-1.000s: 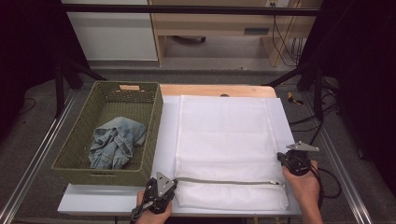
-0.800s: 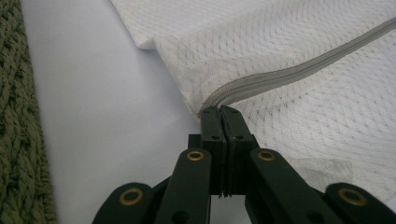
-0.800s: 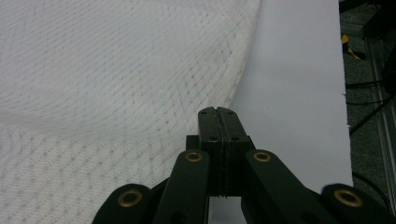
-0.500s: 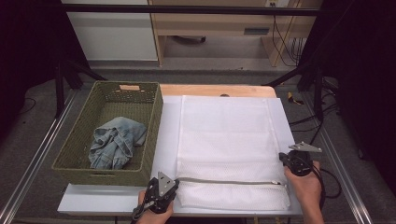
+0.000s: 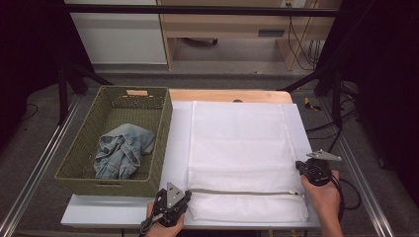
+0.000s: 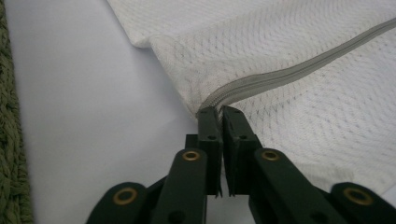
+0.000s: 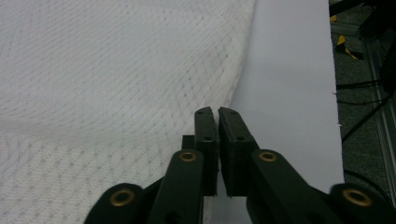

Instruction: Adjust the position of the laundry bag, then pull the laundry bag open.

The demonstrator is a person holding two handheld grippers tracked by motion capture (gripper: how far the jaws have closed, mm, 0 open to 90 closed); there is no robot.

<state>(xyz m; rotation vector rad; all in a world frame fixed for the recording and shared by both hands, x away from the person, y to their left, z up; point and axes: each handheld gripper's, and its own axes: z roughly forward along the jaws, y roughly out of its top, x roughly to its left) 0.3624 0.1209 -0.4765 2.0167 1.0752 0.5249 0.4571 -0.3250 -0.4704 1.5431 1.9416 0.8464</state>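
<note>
The white mesh bag (image 5: 242,158) lies flat on the table (image 5: 118,215) right of the basket (image 5: 118,143), and both the left gripper (image 6: 217,111) and right gripper (image 7: 214,111), jaws just parting a crack and empty, rest at the bag's near corners.

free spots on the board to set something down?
Bare strip between the wicker basket and the mesh laundry bag; narrower strip right of the bag; front-left corner of the white board below the basket. Crowded: both ends of the zipper, at each claw.
</note>
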